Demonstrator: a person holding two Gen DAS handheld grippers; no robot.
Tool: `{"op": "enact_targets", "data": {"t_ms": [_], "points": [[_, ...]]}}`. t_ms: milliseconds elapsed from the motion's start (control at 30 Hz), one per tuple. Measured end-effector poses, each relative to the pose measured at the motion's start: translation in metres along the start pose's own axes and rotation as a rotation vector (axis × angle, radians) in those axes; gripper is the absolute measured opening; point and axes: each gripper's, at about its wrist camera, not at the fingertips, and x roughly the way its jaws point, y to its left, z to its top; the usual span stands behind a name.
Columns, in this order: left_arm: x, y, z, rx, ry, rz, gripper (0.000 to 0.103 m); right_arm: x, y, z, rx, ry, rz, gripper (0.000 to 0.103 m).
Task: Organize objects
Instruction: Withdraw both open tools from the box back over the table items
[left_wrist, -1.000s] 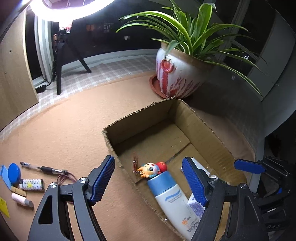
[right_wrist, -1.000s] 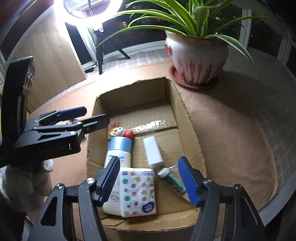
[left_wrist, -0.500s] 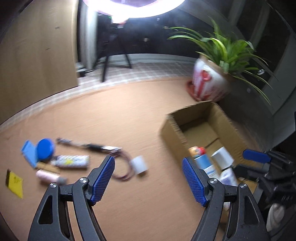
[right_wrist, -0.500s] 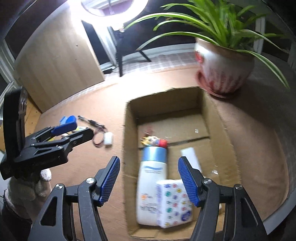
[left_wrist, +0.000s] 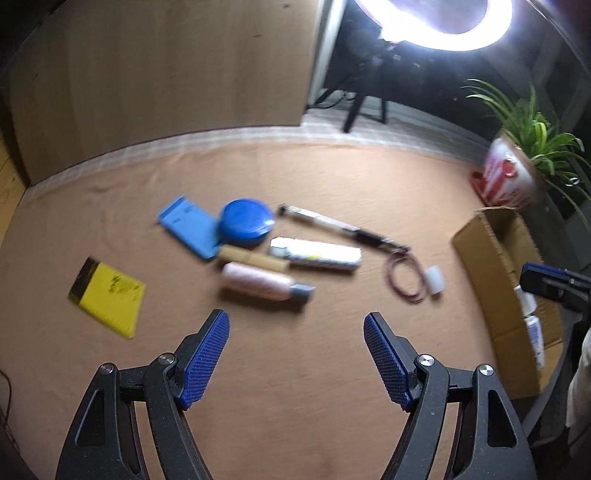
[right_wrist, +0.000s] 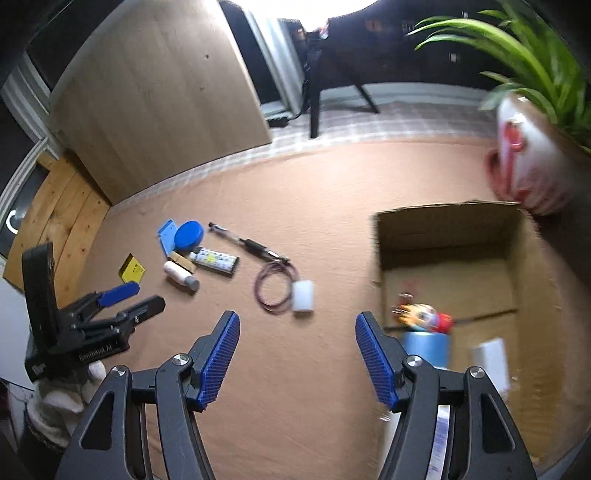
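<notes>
Several loose things still lie on the table (left_wrist: 295, 369) left of the cardboard box (right_wrist: 443, 236); take them singly. Both the left gripper (left_wrist: 295, 354) and right gripper (right_wrist: 295, 354) hang released, holding nothing, so center the jaws across the pink bottle (left_wrist: 258, 282) before clenching.

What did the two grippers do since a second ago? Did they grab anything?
Both swung away from the cardboard box toward the loose things on the cloth. The left gripper now faces the pink bottle; the right gripper is near the white charger. Nothing was grabbed or dropped. Both stayed open and empty.
</notes>
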Motion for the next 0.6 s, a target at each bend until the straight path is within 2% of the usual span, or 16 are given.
{"op": "enact_targets", "data": {"t_ms": [133, 400, 600], "points": [[0.006, 0.013, -0.001, -0.002, 0.013, 0.018, 0.078, 0.021, 0.014, 0.01, 0.007, 0.037, 0.025, 0.059], [0.025, 0.016, 0.01, 0.0, 0.033, 0.016, 0.079, 0.072, 0.021, 0.035, 0.013, 0.128, -0.023, 0.044], [0.032, 0.01, 0.018, 0.017, 0.035, 0.014, 0.079, 0.099, 0.016, 0.043, 0.032, 0.179, -0.069, 0.038]]}}
